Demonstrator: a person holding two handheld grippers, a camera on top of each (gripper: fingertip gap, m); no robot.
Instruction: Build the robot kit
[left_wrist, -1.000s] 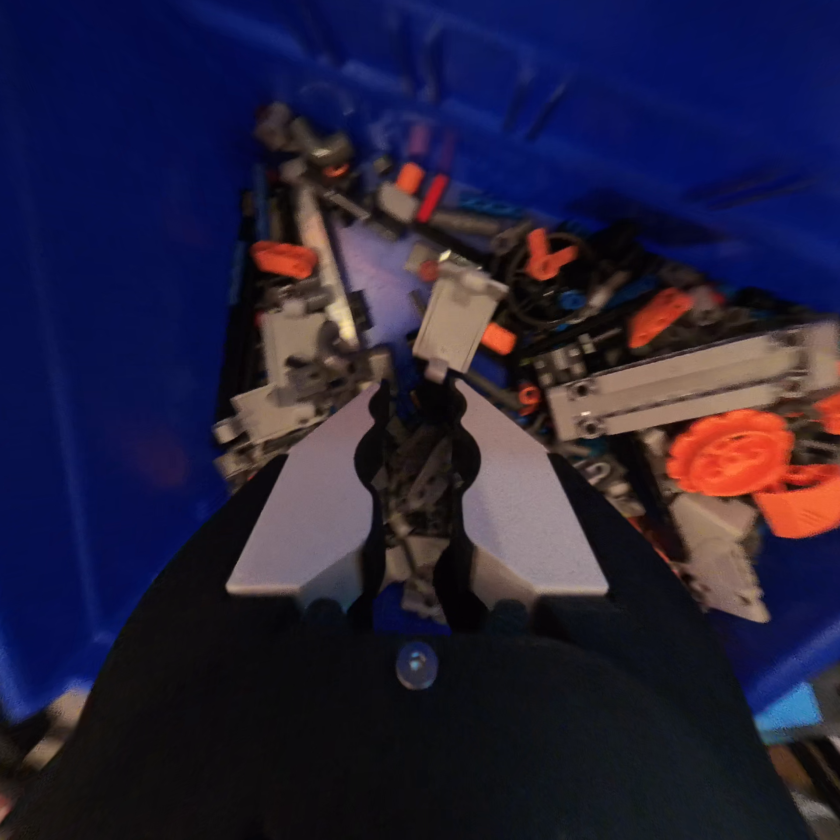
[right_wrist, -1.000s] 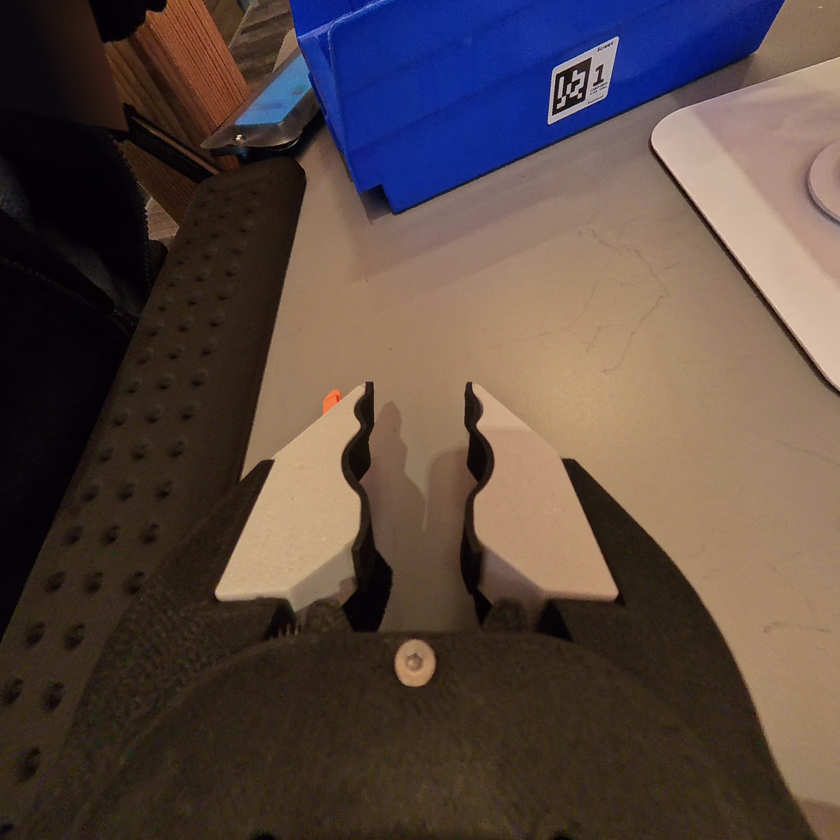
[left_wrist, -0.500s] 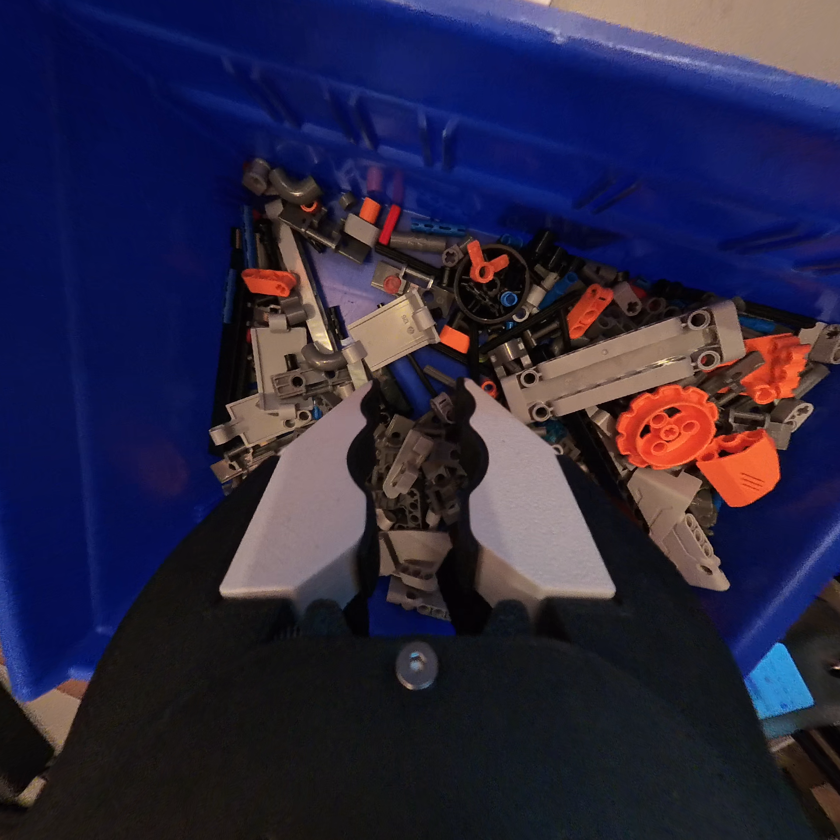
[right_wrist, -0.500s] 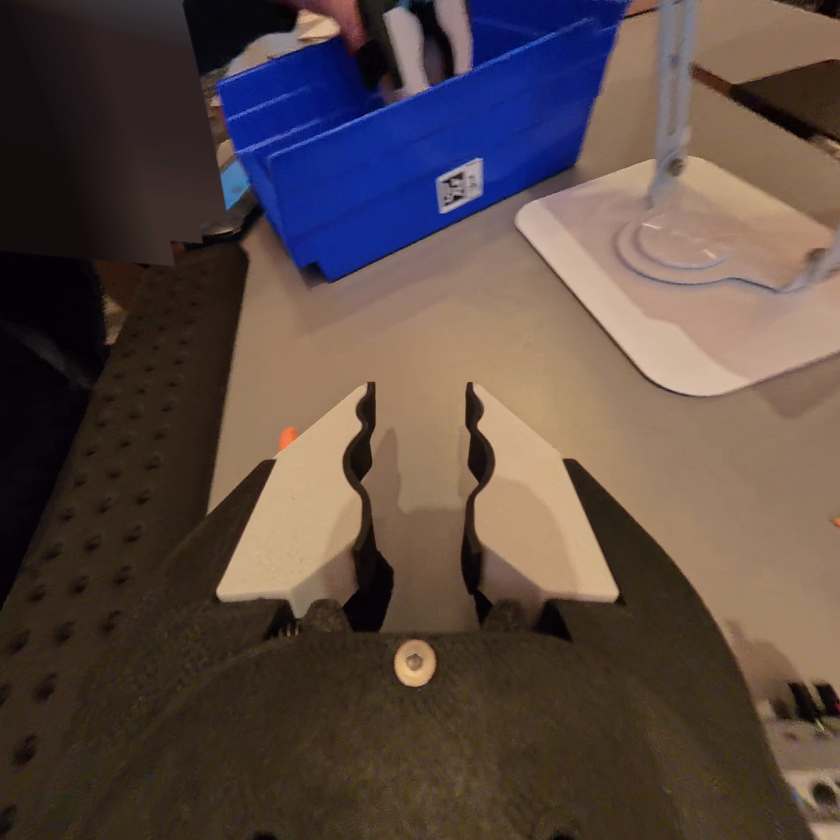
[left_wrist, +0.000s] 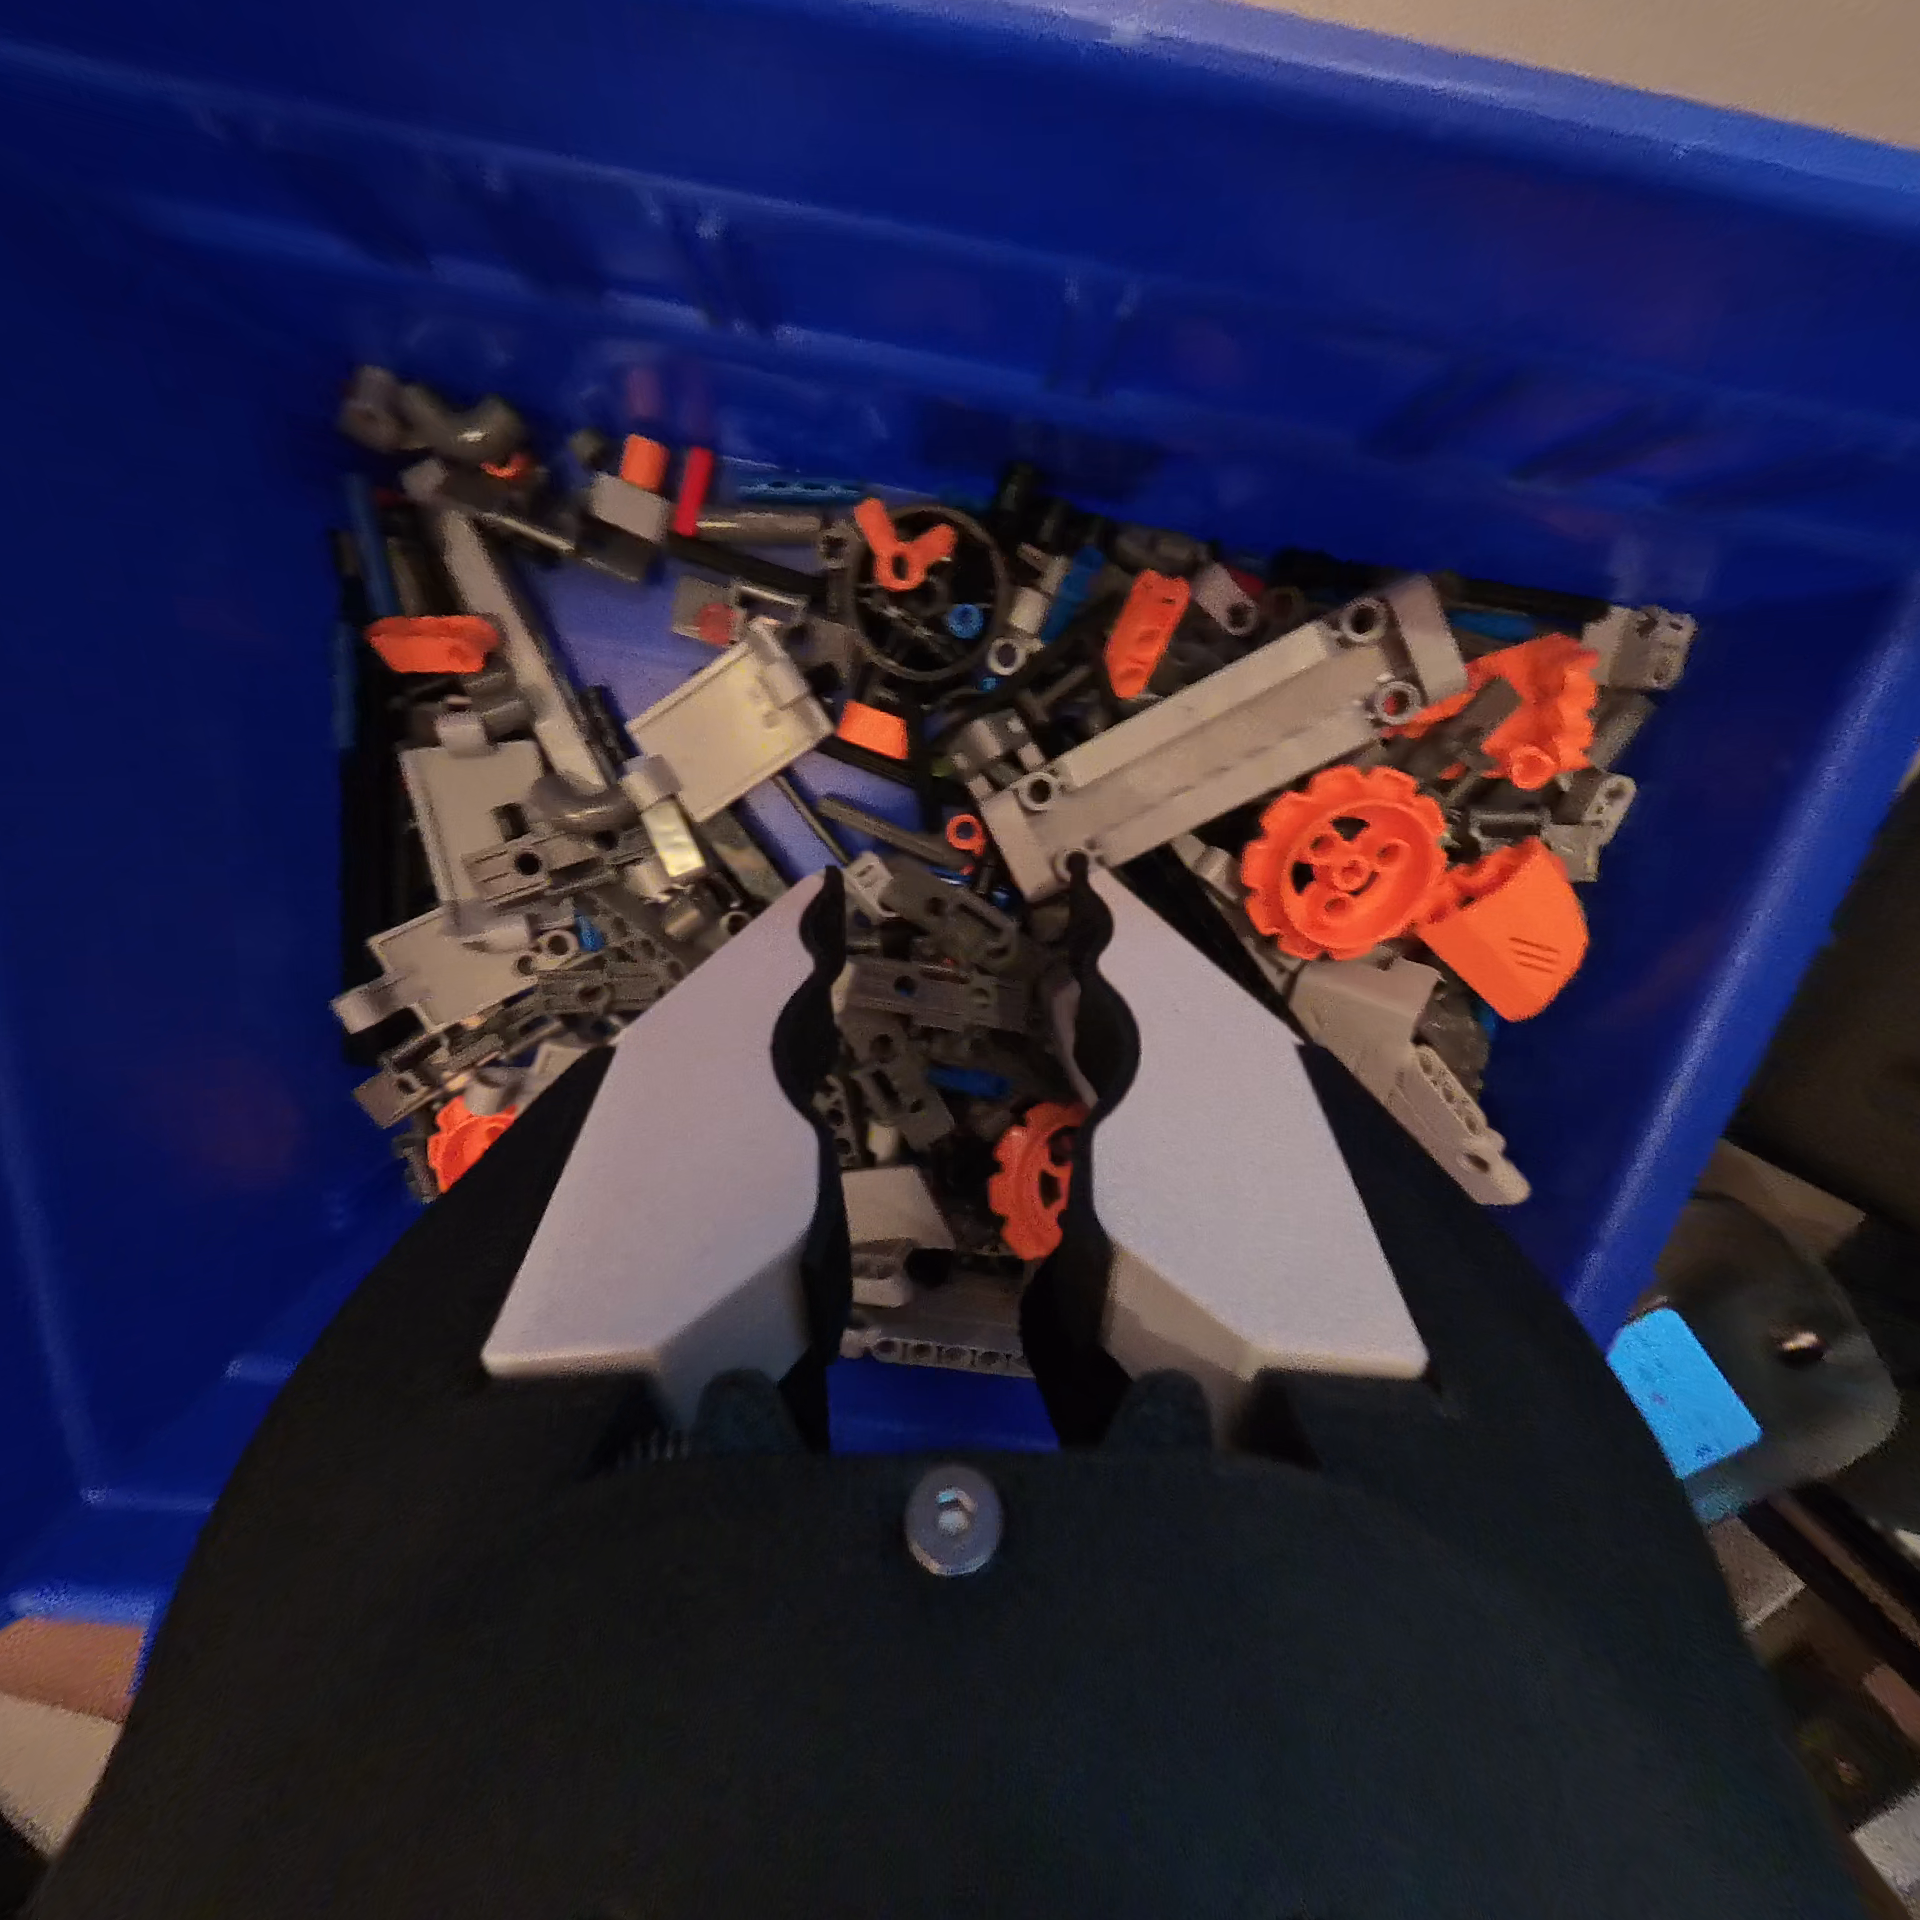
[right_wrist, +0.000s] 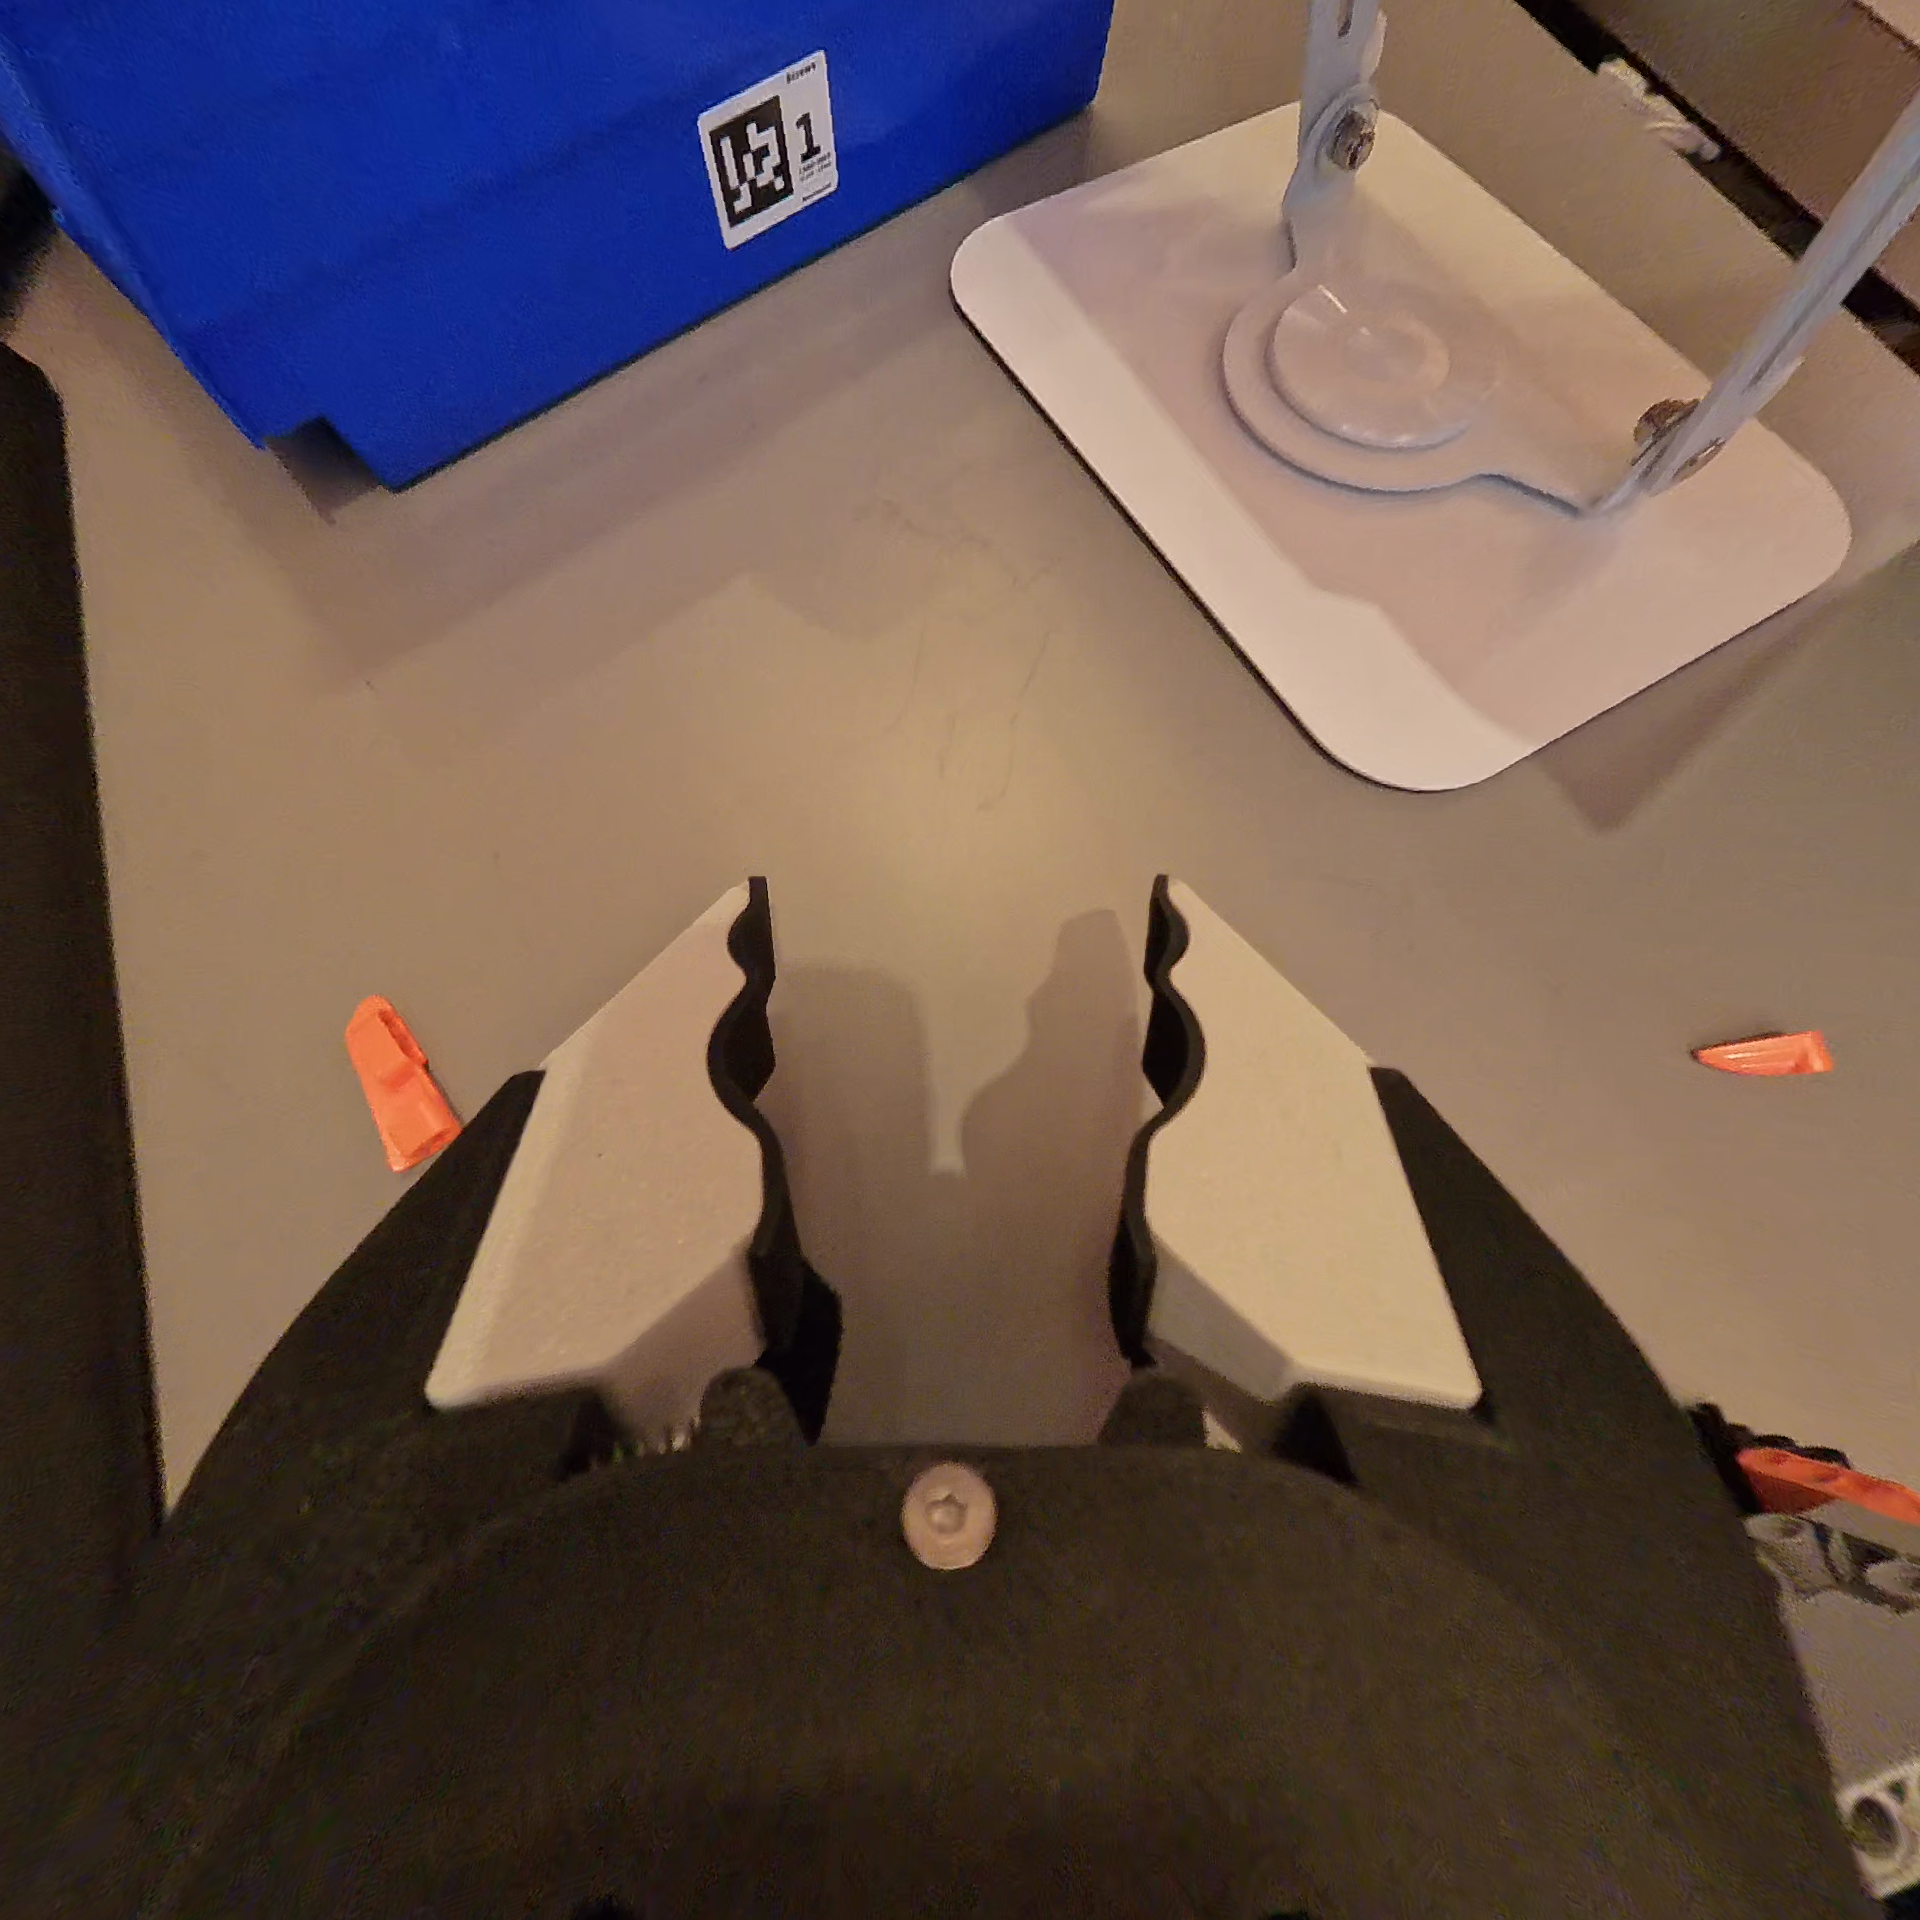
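Left claw (left_wrist: 951, 894) hangs over the heap of building pieces (left_wrist: 935, 831) inside the blue bin (left_wrist: 935, 260), its jaws apart with nothing between them; through the gap show dark grey beams and a small orange gear (left_wrist: 1029, 1179) lying in the heap below. Half a second ago the same claw sat a little farther left over the pile, and a second ago a pale grey panel (left_wrist: 732, 722) stood tipped up just beyond its tips; now that panel lies flat among the others, to the far left of the tips, so it has been let go or has dropped back. To the right of the claw lie a long grey beam (left_wrist: 1205, 748), a large orange gear (left_wrist: 1340, 868) and an orange curved shell (left_wrist: 1517, 940). Right claw (right_wrist: 956, 899) also has its jaws apart and empty, hovering low over the grey surface (right_wrist: 935, 675); over the past second it has drawn back and swung right, so more of the room shows. An orange wedge piece (right_wrist: 400, 1081) lies just left of it, an orange sliver (right_wrist: 1766, 1055) well off to the right. Farther off stand the bin, bearing a white sticker (right_wrist: 769, 151), and a white stand base (right_wrist: 1403, 436) with its metal arm. A black perforated mat (right_wrist: 42, 831) borders the surface on the left.
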